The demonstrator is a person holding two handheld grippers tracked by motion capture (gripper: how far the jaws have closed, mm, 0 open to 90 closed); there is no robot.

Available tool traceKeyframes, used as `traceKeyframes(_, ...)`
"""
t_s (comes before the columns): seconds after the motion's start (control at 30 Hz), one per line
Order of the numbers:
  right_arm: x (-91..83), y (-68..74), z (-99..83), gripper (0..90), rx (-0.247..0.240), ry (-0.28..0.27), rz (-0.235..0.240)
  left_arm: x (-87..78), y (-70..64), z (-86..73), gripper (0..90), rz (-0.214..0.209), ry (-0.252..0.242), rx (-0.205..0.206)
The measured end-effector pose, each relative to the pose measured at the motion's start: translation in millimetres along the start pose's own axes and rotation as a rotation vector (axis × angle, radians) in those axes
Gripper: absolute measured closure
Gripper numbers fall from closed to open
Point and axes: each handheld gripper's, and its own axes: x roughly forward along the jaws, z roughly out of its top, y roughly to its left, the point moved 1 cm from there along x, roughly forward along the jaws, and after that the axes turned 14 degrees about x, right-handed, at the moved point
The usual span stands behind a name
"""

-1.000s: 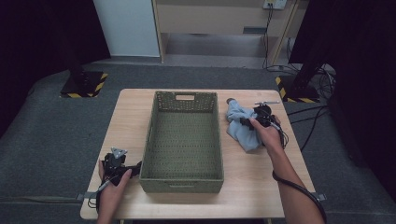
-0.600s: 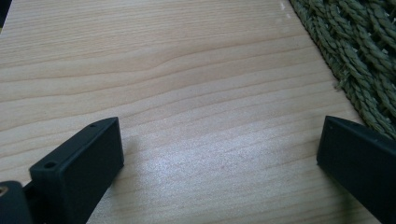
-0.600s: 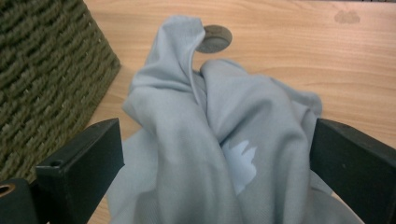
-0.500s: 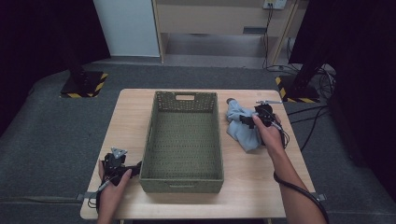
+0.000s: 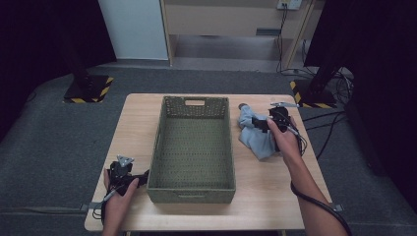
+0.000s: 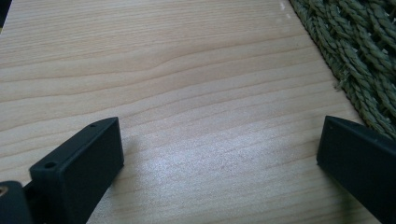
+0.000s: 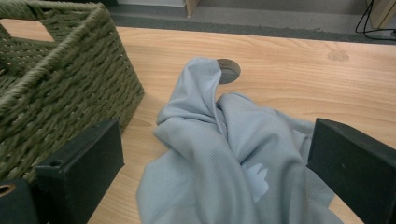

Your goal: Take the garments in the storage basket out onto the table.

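Where both tongs gape | right tongs [image 7: 215,163] over cloth [image 7: 233,158] | basket [image 5: 192,142] between

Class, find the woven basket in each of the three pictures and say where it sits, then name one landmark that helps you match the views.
High view: the woven basket sits mid-table, between the two grippers.
Left gripper view: its woven wall fills the upper right corner.
Right gripper view: its corner stands at the left, beside the pale blue cloth.
Shared landmark: the wooden tabletop.
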Motion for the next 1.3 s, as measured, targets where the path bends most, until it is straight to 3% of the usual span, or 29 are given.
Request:
traceKeyframes(0.2, -16.0, 7.1, -0.6, 3.5, -0.017, -0.012, 0.014, 0.0, 0.0, 0.0, 0.0, 0.0, 0.0, 0.001)
traceKeyframes(0.7, -53.7, 41.4, -4.7, 2.6, -0.109, -0.043, 0.062, -0.1, 0.1, 0.0, 0.0, 0.0, 0.001, 0.002)
traceKeyframes(1.03, -69.5, 40.9, -8.9, 2.7, -0.137, -0.066, 0.053, -0.1, 0.0, 0.0, 0.0, 0.0, 0.001, 0.001)
traceKeyframes(1.3, -82.5, 33.4, -19.4, 2.4, -0.133, -0.068, 0.058, -0.1, 0.0, 0.0, 0.0, 0.0, 0.001, 0.001)
